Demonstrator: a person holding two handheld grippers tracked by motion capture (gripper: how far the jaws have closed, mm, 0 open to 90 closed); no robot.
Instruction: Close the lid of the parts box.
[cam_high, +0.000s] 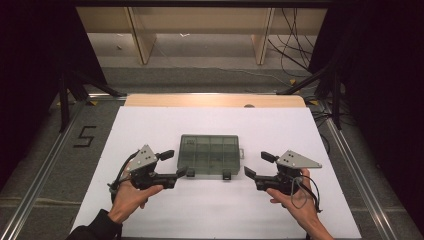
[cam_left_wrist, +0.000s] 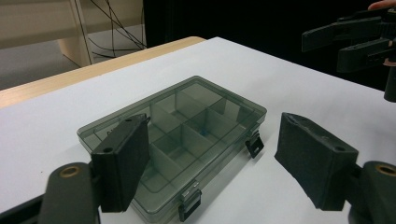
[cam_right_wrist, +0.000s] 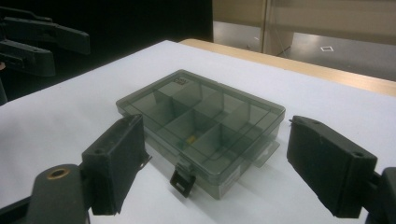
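A smoky see-through compartment box (cam_high: 209, 154) lies flat with its lid down in the middle of the white table cover. Two black latches (cam_high: 226, 175) stick out from its near edge. My left gripper (cam_high: 176, 164) is open at the box's near left corner, and the box (cam_left_wrist: 180, 135) lies just beyond its jaws, untouched. My right gripper (cam_high: 256, 165) is open just off the box's near right corner, with the box (cam_right_wrist: 201, 121) ahead of its jaws. A small yellow bit (cam_right_wrist: 190, 139) shows in one compartment. Neither gripper holds anything.
The white cover (cam_high: 150, 125) spans the table, with a wooden strip (cam_high: 215, 100) along the far edge. Dark stand legs (cam_high: 65, 100) and cables (cam_high: 295, 55) are on the floor beyond. A "5" mark (cam_high: 85, 136) is on the floor at the left.
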